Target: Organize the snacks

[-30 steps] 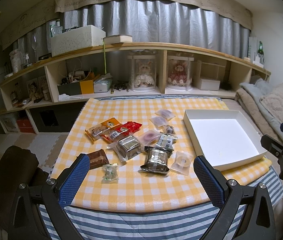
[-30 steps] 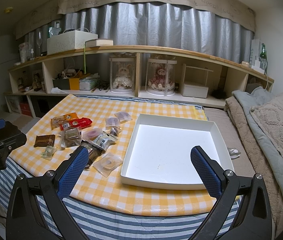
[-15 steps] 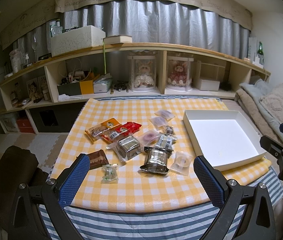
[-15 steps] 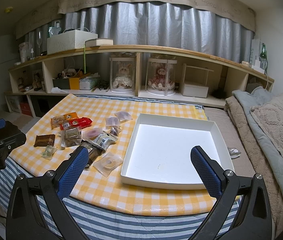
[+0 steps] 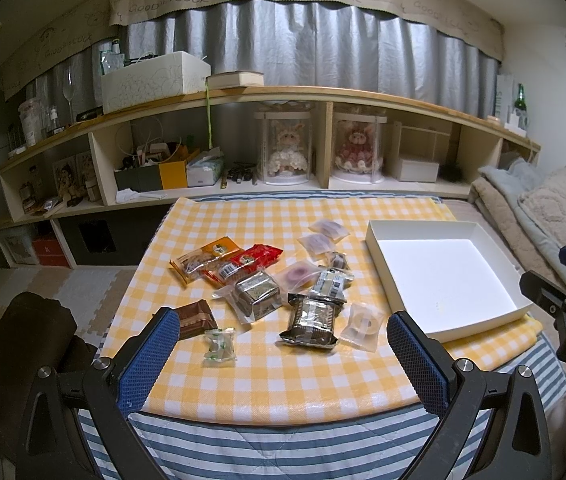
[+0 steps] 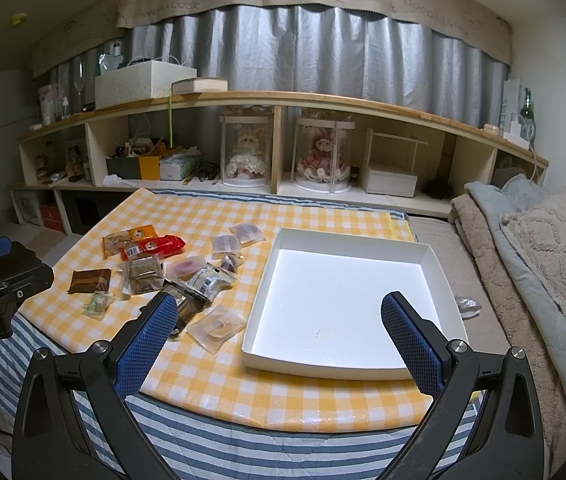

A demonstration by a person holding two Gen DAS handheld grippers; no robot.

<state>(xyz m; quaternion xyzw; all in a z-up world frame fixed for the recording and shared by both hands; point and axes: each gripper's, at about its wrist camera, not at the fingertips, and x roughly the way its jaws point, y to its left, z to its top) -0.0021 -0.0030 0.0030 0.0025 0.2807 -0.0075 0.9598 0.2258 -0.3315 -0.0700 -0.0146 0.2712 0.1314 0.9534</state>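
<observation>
- Snacks lie scattered over the left half of the checked surface (image 5: 283, 376), none yet sorted; judging by that, the task is at its very start.
- Nearest the left edge sits a brown chocolate pack (image 5: 195, 319), with a small green-printed sweet (image 5: 219, 345) just beside it toward the front edge.
- Further back lie an orange packet (image 5: 204, 254) and a red packet (image 5: 249, 262), touching side by side.
- Left claw (image 5: 283, 354) hangs over the front edge, jaws wide and holding nothing, aimed at the middle of the pile.
- Middle of the pile: a clear-wrapped dark cake (image 5: 257, 294), a dark foil pack (image 5: 311, 320) and a clear ring-shaped sweet (image 5: 361, 323), close together or overlapping.
- White tray (image 6: 267, 280) sits empty at the right edge of the surface.
- Right claw (image 6: 279, 332) hovers over the tray's near rim, jaws wide, empty.
- Next move, in my judgement: lower one claw onto a loose front item, such as the ring-shaped sweet, pinch its thin wrapper and carry it into the tray.
</observation>
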